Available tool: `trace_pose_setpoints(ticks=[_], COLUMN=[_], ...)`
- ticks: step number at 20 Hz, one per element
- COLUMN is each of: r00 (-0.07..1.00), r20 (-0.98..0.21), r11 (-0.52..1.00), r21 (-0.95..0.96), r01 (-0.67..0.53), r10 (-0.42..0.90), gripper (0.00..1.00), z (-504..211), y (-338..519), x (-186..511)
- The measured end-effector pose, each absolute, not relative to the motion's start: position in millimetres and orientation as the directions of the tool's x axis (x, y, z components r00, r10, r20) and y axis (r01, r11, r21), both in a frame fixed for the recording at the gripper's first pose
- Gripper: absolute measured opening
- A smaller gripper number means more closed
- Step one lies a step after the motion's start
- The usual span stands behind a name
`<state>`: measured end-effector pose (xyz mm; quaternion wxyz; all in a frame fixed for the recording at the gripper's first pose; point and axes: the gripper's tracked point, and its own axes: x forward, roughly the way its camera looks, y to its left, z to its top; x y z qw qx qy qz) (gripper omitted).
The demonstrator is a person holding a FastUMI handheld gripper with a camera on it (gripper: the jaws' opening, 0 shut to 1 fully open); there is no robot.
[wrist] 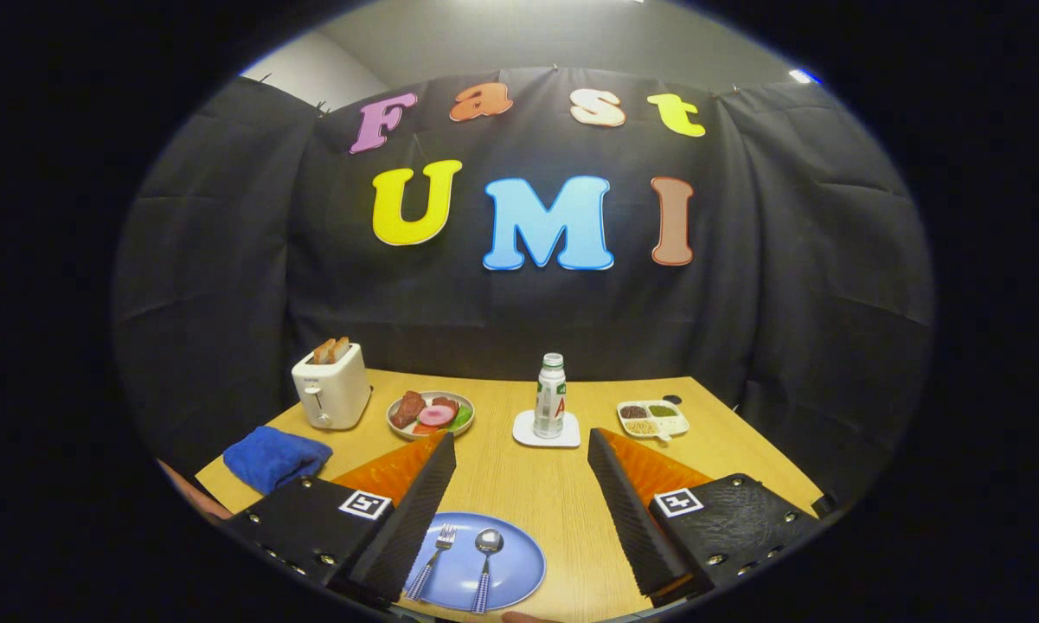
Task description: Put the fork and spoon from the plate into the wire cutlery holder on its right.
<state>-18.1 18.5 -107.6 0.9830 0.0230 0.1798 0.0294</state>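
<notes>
Spread jaws flank one plate, fork, spoon.

Your gripper's left finger hides the near-left rim of the blue plate, and the small divided dish's contents are too small to identify.

The bottle's label shows print too small to read.
</notes>
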Motion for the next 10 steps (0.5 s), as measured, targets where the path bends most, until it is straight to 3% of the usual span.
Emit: trace_pose_setpoints(ticks=[5, 10], r00=[0.800, 0.688], r20=[-0.583, -0.704], r11=[0.990, 0.982], r21=[0.060, 0.072], r01=[-0.130, -0.175], r10=[0.140, 0.174], gripper=[0.95, 0.95], z=[-169.6, -205.0], y=[39.4, 49.9], x=[-35.3, -48.0])
